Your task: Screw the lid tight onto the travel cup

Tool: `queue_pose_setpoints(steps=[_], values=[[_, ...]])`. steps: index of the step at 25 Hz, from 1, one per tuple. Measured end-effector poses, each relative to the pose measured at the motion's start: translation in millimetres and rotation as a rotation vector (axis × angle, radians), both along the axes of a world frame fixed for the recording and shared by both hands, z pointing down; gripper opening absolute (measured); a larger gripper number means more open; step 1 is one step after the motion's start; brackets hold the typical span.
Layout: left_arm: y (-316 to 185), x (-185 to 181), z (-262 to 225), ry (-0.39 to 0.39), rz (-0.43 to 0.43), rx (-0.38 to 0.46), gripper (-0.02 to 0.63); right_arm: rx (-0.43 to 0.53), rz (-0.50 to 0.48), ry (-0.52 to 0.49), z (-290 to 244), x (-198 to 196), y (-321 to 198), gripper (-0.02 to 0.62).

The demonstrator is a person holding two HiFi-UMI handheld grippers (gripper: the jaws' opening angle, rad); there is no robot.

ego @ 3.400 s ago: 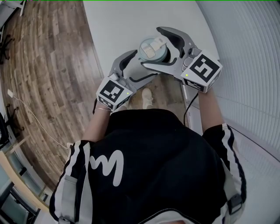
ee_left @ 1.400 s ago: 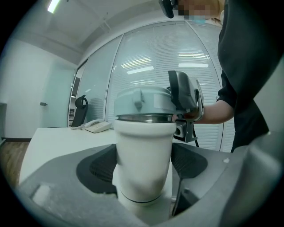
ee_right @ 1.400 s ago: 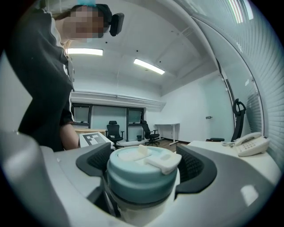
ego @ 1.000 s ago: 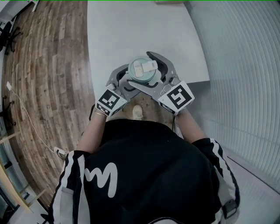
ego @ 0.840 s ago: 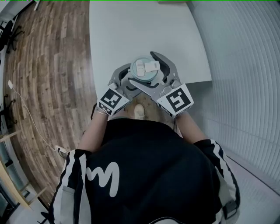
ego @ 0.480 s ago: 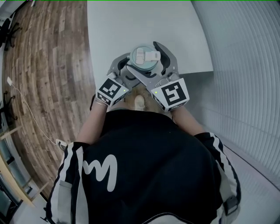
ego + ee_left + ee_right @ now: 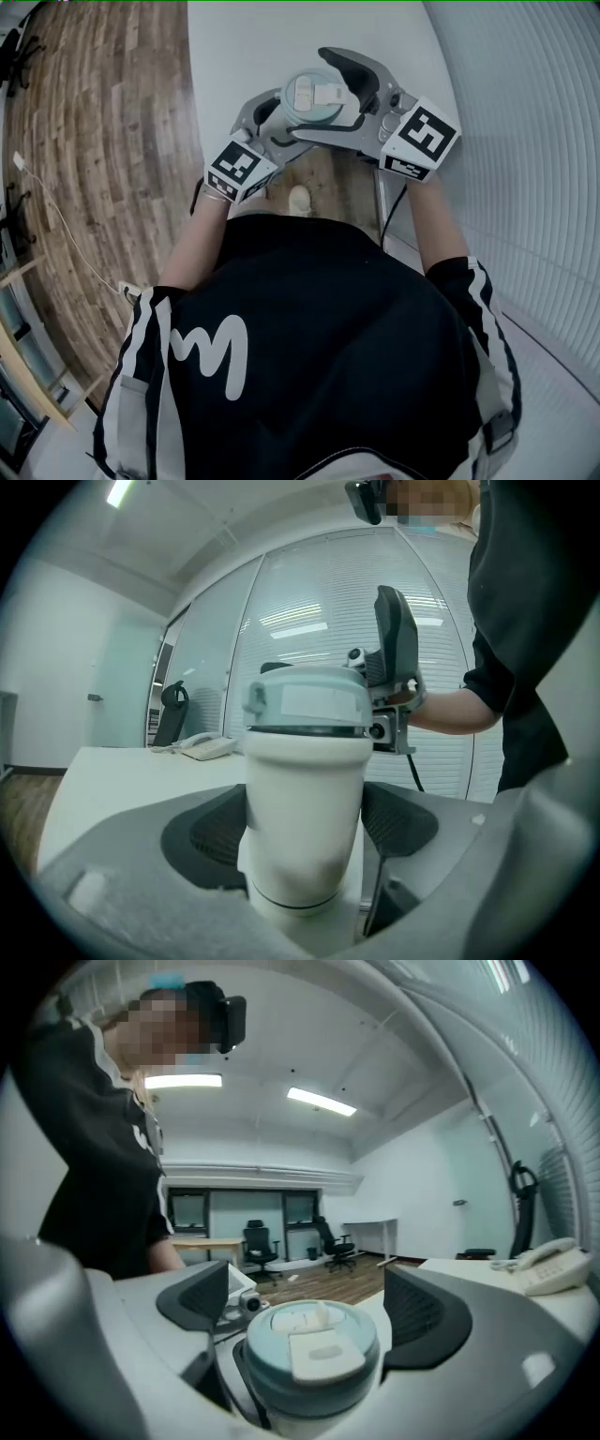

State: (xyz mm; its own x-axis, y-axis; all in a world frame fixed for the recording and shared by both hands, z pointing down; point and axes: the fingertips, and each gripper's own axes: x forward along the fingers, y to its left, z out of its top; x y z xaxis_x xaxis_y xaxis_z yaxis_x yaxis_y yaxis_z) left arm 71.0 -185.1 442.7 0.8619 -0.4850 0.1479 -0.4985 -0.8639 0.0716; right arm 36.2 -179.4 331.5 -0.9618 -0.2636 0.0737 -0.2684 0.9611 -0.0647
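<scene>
While the left gripper (image 7: pixel 305 825) clamps the white body of the travel cup (image 7: pixel 305 761) low down, a pad pressed to each side, the right gripper (image 7: pixel 311 1314) straddles the pale blue lid (image 7: pixel 312 1346) from the opposite side. Its jaws stand apart with a sliver of gap at each pad, gripping nothing. The lid sits on the cup's mouth, flip tab flat on top. Cup and grippers crowd the near edge of the white table (image 7: pixel 244 47) — whether the cup's base rests on it I cannot tell. Wooden floor (image 7: pixel 94 141) borders the table's left edge, ribbed blinds (image 7: pixel 534 141) its right. Beyond the cup the tabletop stretches away; a telephone (image 7: pixel 553 1267) sits well apart.
</scene>
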Motion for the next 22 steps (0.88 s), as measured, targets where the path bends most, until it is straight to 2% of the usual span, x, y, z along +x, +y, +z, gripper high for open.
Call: queue_pose_setpoints(steps=[2,4,6,9,13,22], values=[[1,1,2,-0.004,0.006,-0.016,0.388,-0.002,-0.152,0.050,5,-6,3,0.497],[4,0,4,-0.016,0.008,-0.029,0.388,-0.001,-0.257,0.101,13,-12,6,0.495],[6,0,3,-0.023,0.007,-0.034,0.388,-0.021,-0.293,0.116,17,-16,5,0.495],[5,1,0,-0.018,0.008,-0.031,0.388,-0.038,-0.292,0.116,20,-19,3,0.459],[3,-1,0,-0.006,0.007,-0.025,0.388,-0.035,-0.205,0.085,21,-21,-2,0.457],[7,-1,2,0.002,0.002,-0.019,0.388,0.006,0.198,0.092,25,-13,-12,0.456]])
